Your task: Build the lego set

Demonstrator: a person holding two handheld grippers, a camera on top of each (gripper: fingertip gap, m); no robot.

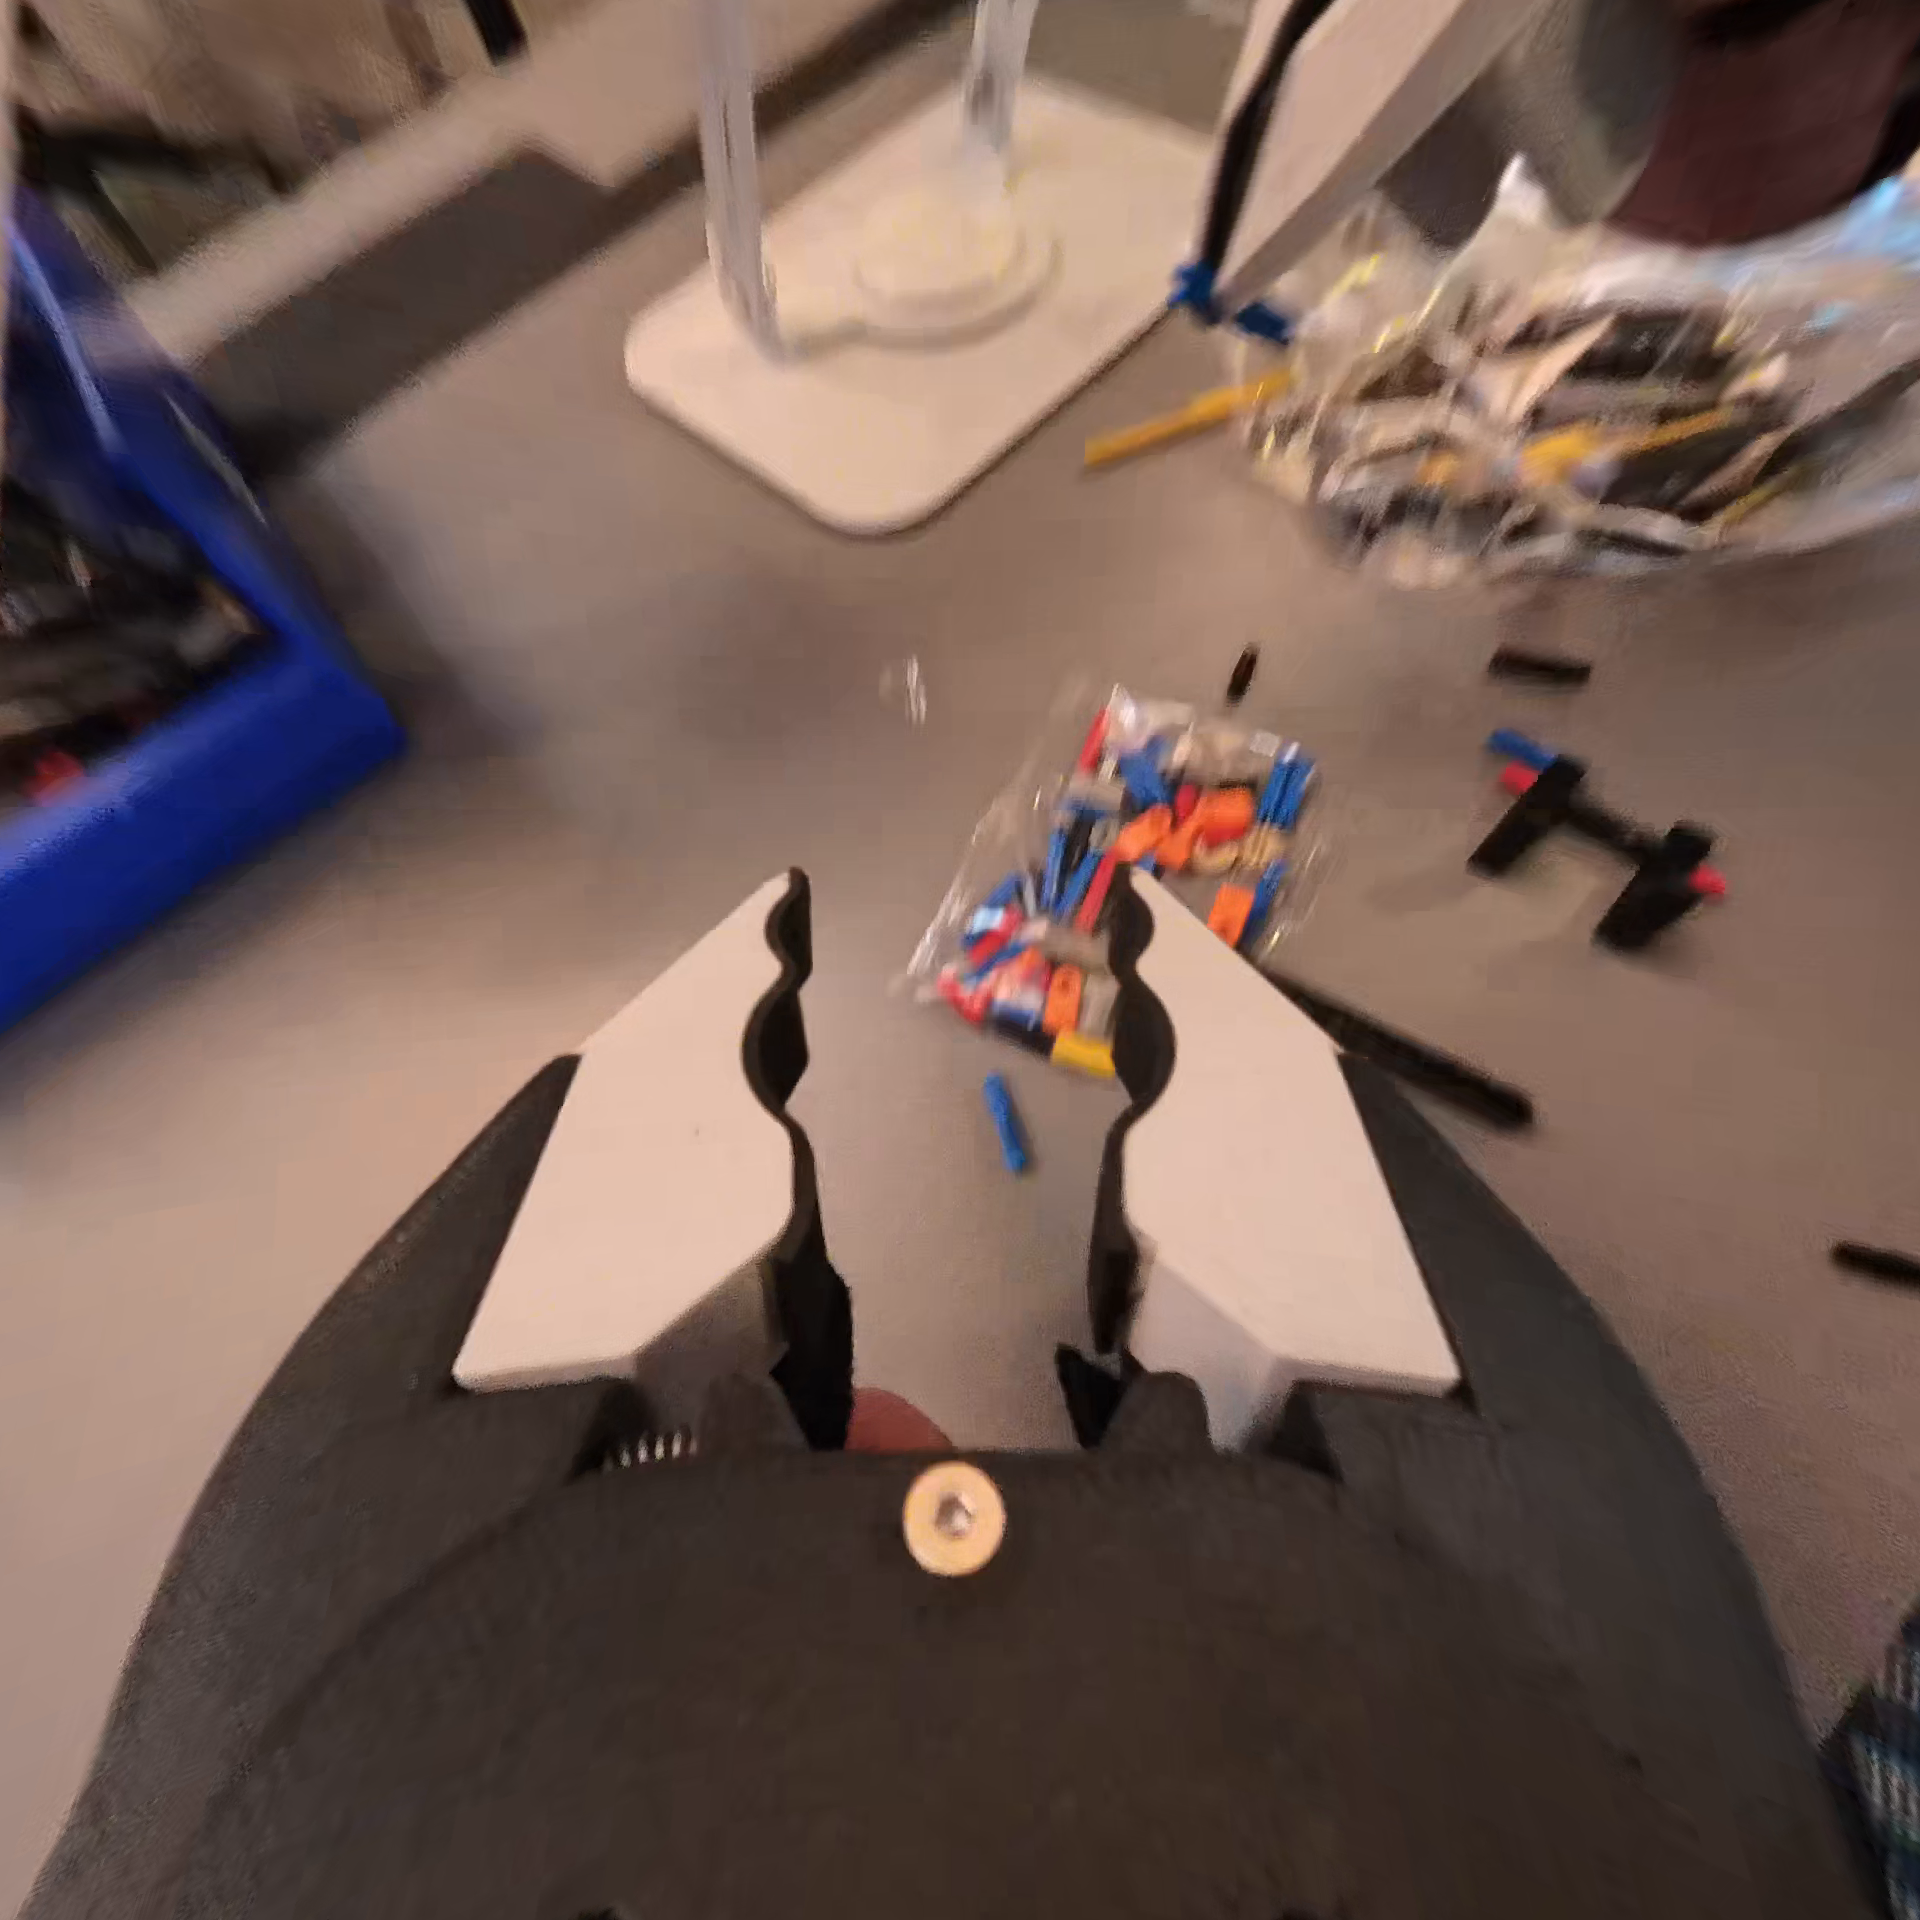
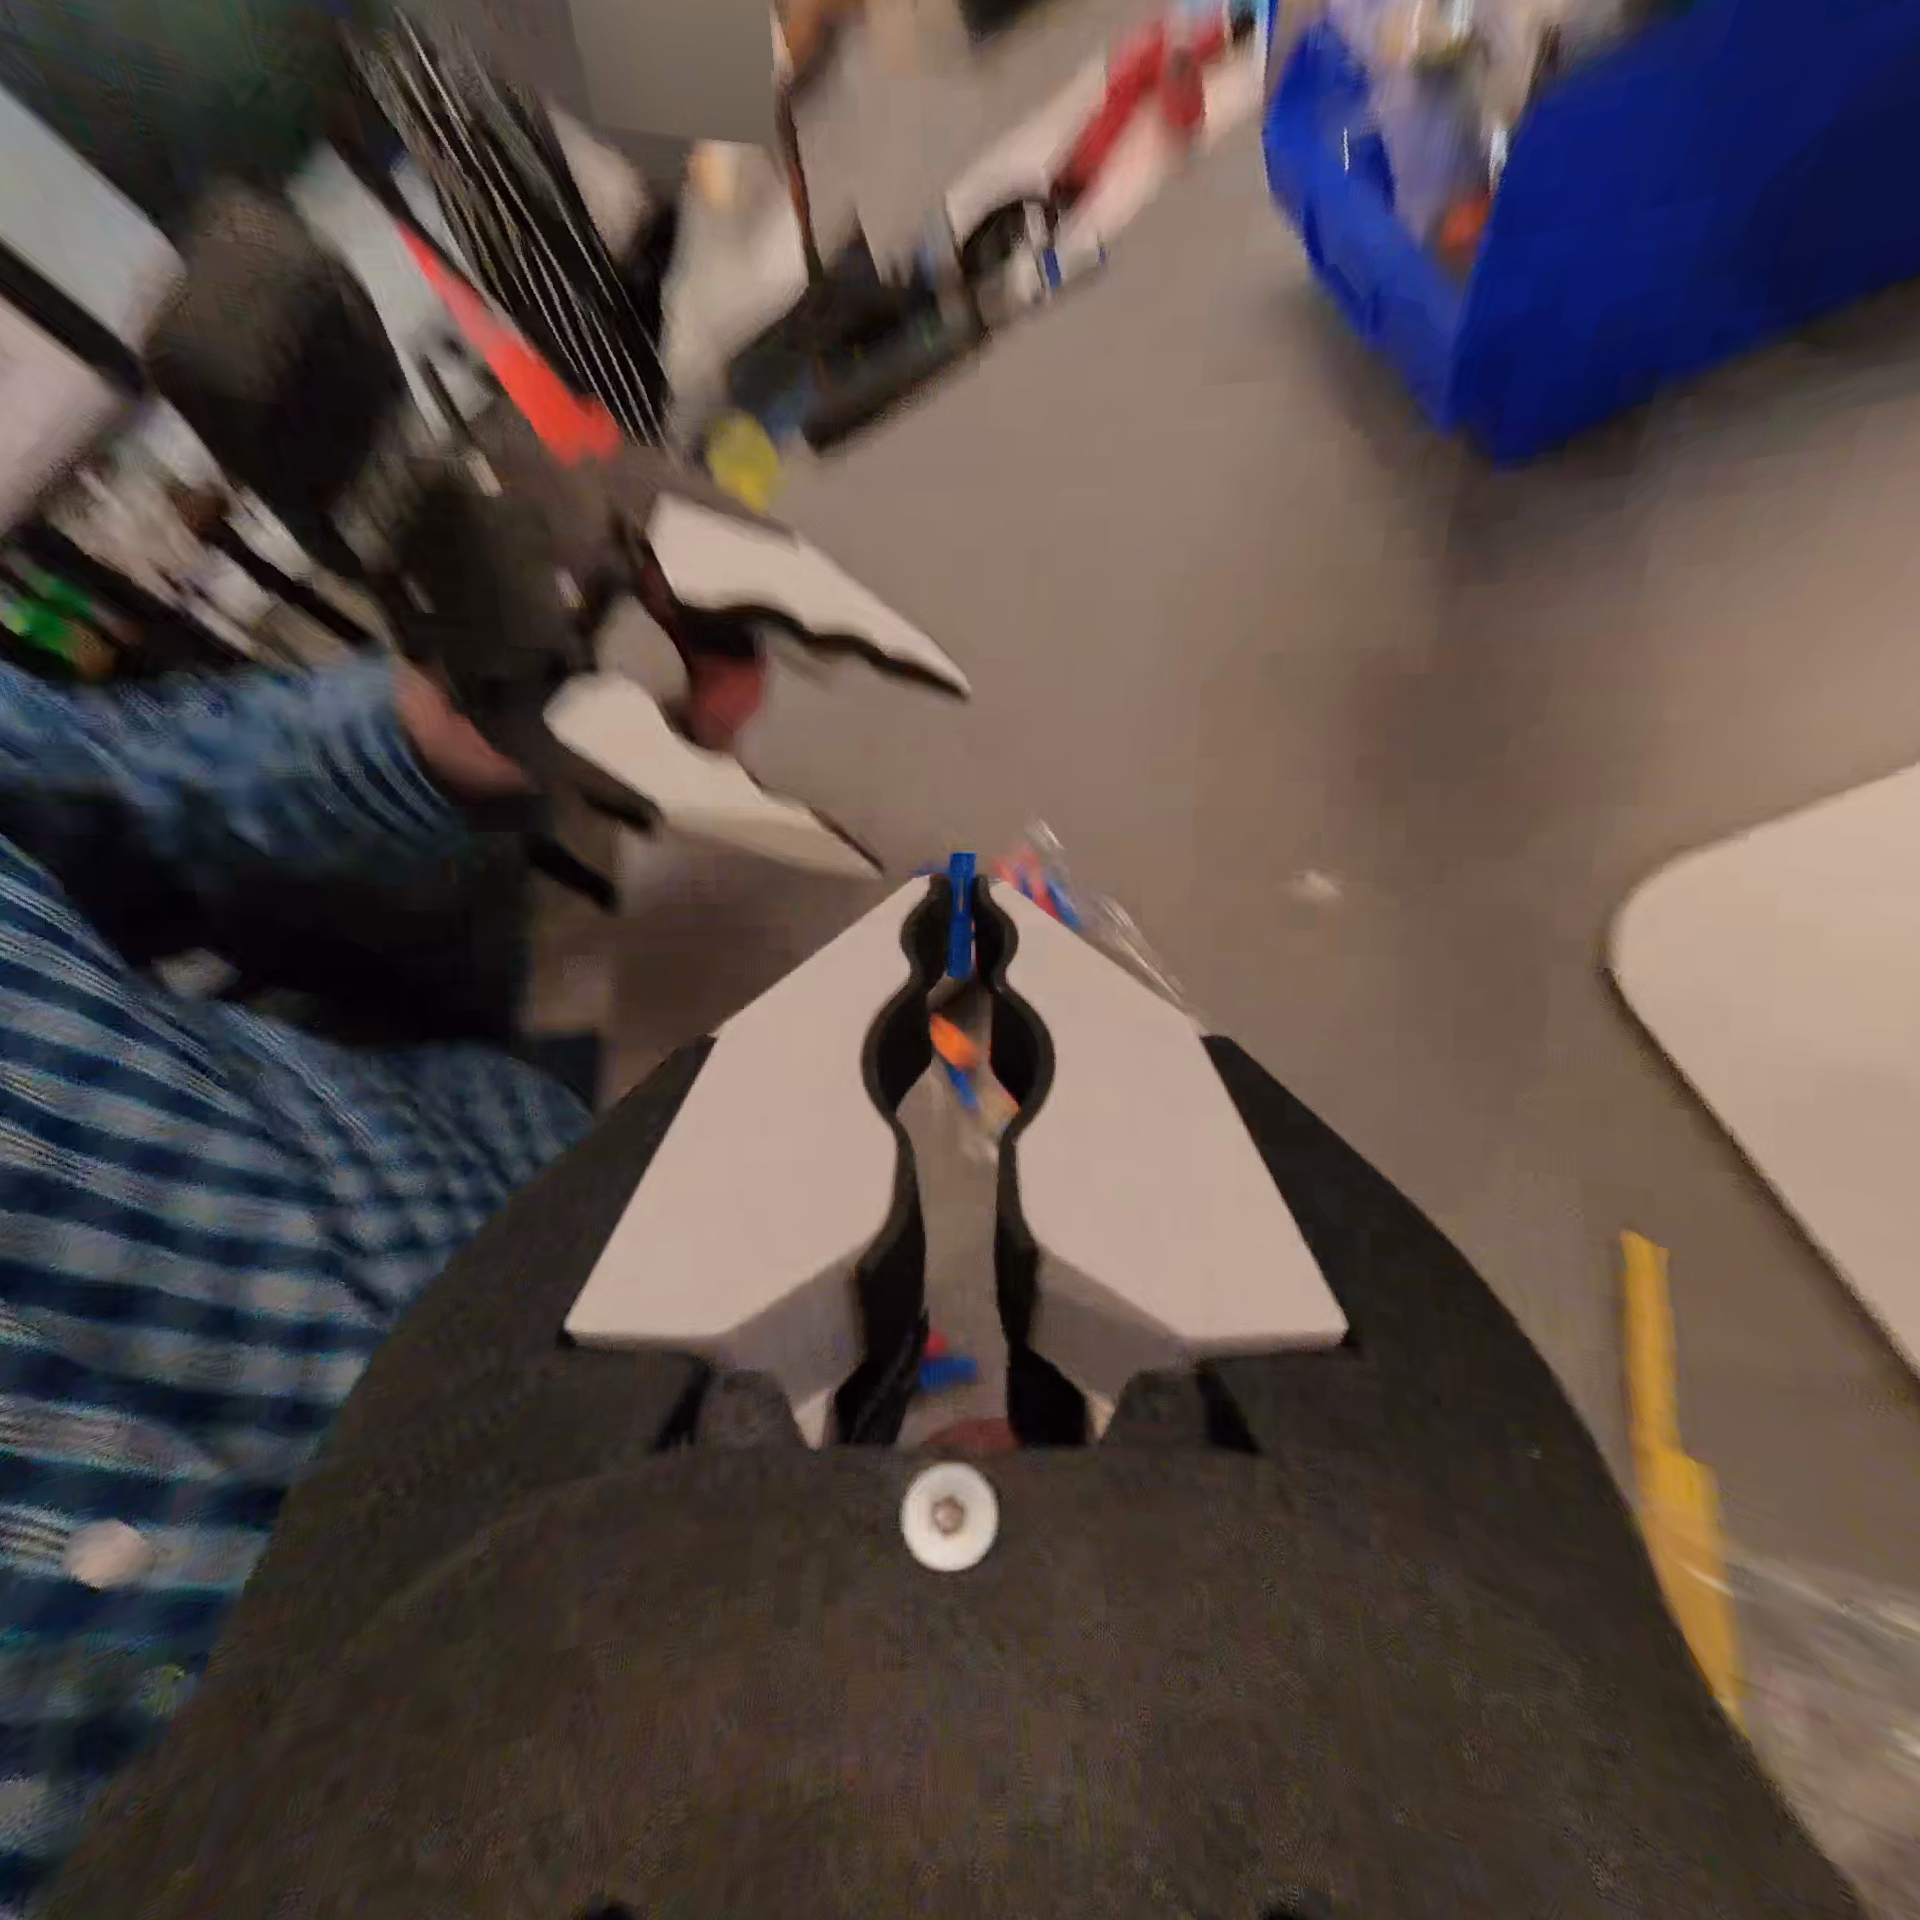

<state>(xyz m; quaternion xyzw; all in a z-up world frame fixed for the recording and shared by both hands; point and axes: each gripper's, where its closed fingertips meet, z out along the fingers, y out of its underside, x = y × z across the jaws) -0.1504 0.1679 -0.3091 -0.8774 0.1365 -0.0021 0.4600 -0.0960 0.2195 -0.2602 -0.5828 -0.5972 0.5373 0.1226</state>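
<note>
Meanwhile right tongs (image 2: pixel 958 883) pinch a blue pin (image 2: pixel 960 914); left tongs (image 1: pixel 961 883) gape above bare table (image 1: pixel 623 665)

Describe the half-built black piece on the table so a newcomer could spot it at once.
On the grey table, look right of the small clear bag of blue, orange and red parts. There lies the black assembly: two short black beams joined by a black crossbar. Red and blue pins stick out of its ends, unlike the plain black pieces loose around it.
</note>
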